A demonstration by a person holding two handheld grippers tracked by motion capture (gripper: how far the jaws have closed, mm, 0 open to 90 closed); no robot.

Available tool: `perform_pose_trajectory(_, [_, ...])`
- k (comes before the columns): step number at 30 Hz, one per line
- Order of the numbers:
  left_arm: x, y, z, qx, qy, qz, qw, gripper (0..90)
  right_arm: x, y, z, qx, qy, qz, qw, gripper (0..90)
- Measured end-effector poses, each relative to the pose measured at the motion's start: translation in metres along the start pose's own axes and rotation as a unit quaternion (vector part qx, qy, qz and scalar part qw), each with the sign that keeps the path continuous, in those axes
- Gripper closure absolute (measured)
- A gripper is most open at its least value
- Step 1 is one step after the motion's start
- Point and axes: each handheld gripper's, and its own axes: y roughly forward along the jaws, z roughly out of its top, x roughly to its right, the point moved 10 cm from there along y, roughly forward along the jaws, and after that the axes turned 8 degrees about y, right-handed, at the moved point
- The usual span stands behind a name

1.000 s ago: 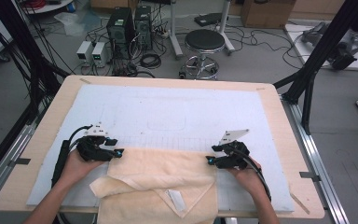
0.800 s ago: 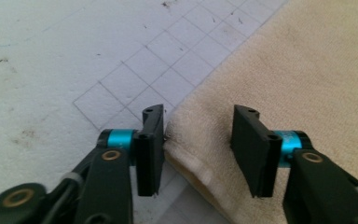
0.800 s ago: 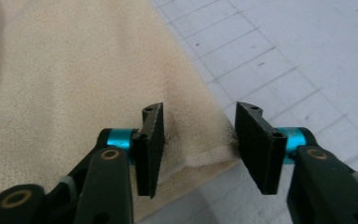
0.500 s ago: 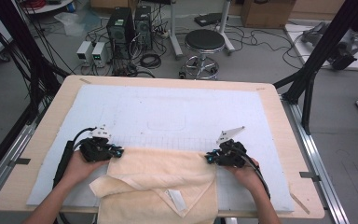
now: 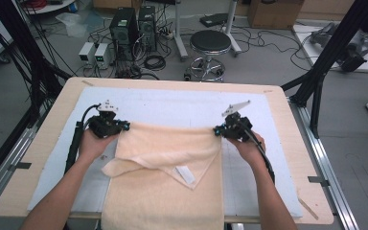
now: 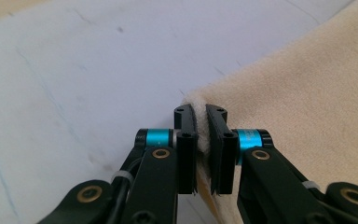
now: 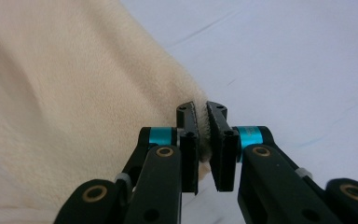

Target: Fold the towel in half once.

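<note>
A white mat (image 5: 172, 108) covers your wooden counter (image 5: 287, 129), with a stool (image 5: 210, 43) on the floor in the upper middle of the frame. The cream towel (image 5: 167, 182) lies at lower centre, hanging over the near edge. Your left gripper (image 5: 120, 127) and right gripper (image 5: 216, 130) have just clenched, their fingers (image 6: 185, 140) each pinching a far corner of the towel, lifted and stretched between them.

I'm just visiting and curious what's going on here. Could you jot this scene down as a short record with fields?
work: folding a towel on a table
towel: cream, hangs over the near table edge, white label on the fold
left gripper: jaws pinch one towel corner
right gripper: jaws pinch the other corner
jaws: both pairs have just closed, cloth between them
table: wooden, with a white cover
floor beyond: stool, computer towers, cables
</note>
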Motion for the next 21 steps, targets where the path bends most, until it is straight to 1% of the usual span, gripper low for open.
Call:
perform_pose_trajectory(2, [-0.011,0.004,0.013,0.0,-0.001,0.017,0.9999,82.8,0.014,0.0,0.017,0.011,0.011,-0.014,0.9998,84.3])
perform_pose_trajectory(3, [-0.016,0.006,0.019,0.002,-0.002,0.023,0.9997,82.9,0.018,0.0,0.024,0.013,0.016,-0.017,0.9996,84.3])
perform_pose_trajectory(5, [-0.022,0.01,0.026,0.002,0.0,0.023,0.9997,82.6,0.027,0.002,0.034,0.01,0.015,-0.027,0.9995,84.1])
perform_pose_trajectory(6, [-0.024,0.013,0.027,0.003,0.001,0.024,0.9997,81.9,0.031,0.005,0.036,0.014,0.014,-0.03,0.9994,82.7])
perform_pose_trajectory(7, [-0.025,0.016,0.026,0.003,0.004,0.025,0.9997,79.0,0.034,0.008,0.034,0.007,0.028,-0.029,0.9991,75.9])
perform_pose_trajectory(8, [-0.027,0.019,0.023,-0.005,0.002,0.03,0.9995,72.9,0.039,0.013,0.032,0.004,0.031,-0.036,0.9988,69.1])
perform_pose_trajectory(9, [-0.027,0.021,0.018,-0.014,0.002,0.024,0.9996,69.2,0.041,0.016,0.029,-0.003,0.038,-0.04,0.9985,68.0])
perform_pose_trajectory(10, [-0.028,0.021,0.014,-0.019,-0.001,0.015,0.9997,68.0,0.041,0.018,0.026,-0.005,0.04,-0.035,0.9986,64.6])
perform_pose_trajectory(11, [-0.028,0.019,0.011,-0.02,-0.004,0.008,0.9997,65.4,0.039,0.018,0.025,-0.005,0.041,-0.031,0.9987,63.2])
perform_pose_trajectory(13, [-0.027,0.014,0.01,-0.001,-0.011,0.001,0.9999,63.5,0.032,0.014,0.024,0.006,0.024,-0.027,0.9993,63.0])
perform_pose_trajectory(15, [-0.021,0.006,0.009,0.018,-0.014,-0.013,0.9997,61.9,0.022,0.009,0.024,0.018,0.018,-0.011,0.9996,61.0])
perform_pose_trajectory(16, [-0.016,0.002,0.007,0.025,-0.01,-0.025,0.9993,60.8,0.015,0.006,0.024,0.024,0.01,-0.005,0.9996,60.8])
perform_pose_trajectory(17, [-0.012,-0.001,0.006,0.032,-0.009,-0.031,0.999,60.0,0.005,0.003,0.023,0.033,0.005,0.007,0.9994,59.9])
perform_pose_trajectory(19, [-0.004,-0.007,0.002,0.041,0.002,-0.041,0.9983,59.6,-0.007,0.0,0.022,0.04,-0.013,0.016,0.999,58.9])
perform_pose_trajectory(20, [0.001,-0.01,0.0,0.042,0.0,-0.054,0.9977,58.6,-0.015,-0.002,0.021,0.043,-0.021,0.022,0.9986,58.4])
perform_pose_trajectory(21, [0.007,-0.013,-0.002,0.038,0.006,-0.065,0.9971,57.9,-0.022,-0.003,0.018,0.042,-0.026,0.025,0.9985,57.3])
